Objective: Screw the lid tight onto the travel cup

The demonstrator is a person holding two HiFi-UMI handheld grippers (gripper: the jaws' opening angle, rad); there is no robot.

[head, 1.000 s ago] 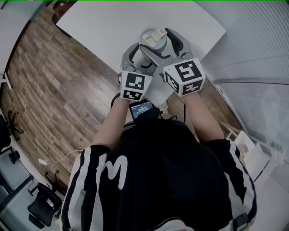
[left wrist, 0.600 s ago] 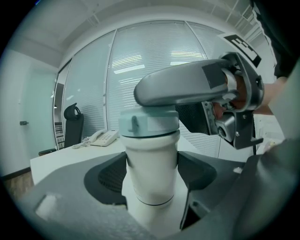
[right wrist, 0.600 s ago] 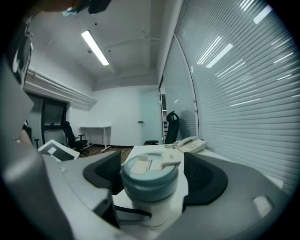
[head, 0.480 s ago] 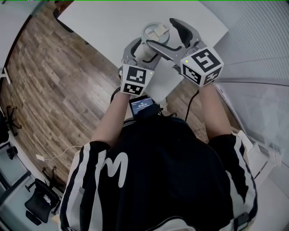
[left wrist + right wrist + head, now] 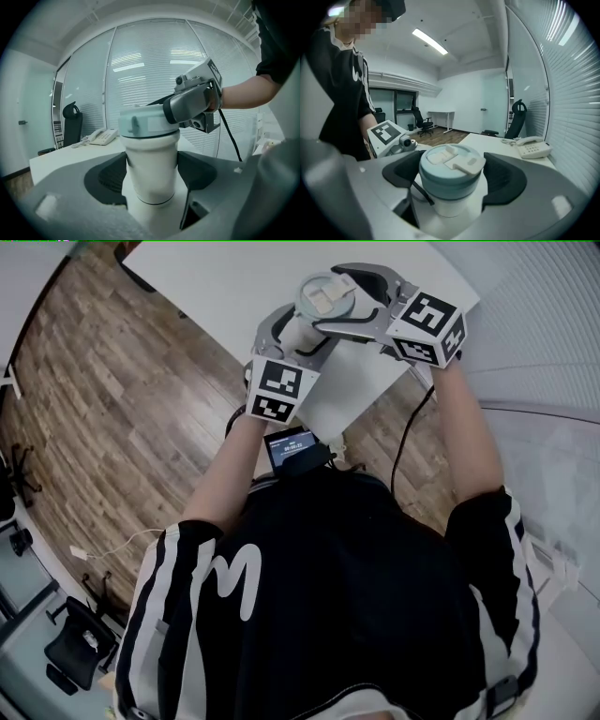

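Two grippers, one slack.
Left gripper (image 5: 151,176) clamps the white travel cup (image 5: 150,150); right gripper (image 5: 452,178), jaws just opening round its pale blue lid (image 5: 323,298), may slip as I retighten.

Two bare forearms reach forward from short black sleeves, each hand carrying a tool. The left forearm (image 5: 230,474) runs straight ahead. The left tool (image 5: 298,334) points slightly downward, its marker cube (image 5: 279,390) sitting just behind the jaws. Its two dark pads press on opposite sides of the white body of the travel cup (image 5: 152,164).

The right forearm (image 5: 464,442) stretches farther out. The right tool (image 5: 342,301) comes in from the right of the left tool and above it, angled across it. Its jaws stand wide and have just been opening. The lid (image 5: 450,164) sits between them, with a gap beside the right-hand pad.
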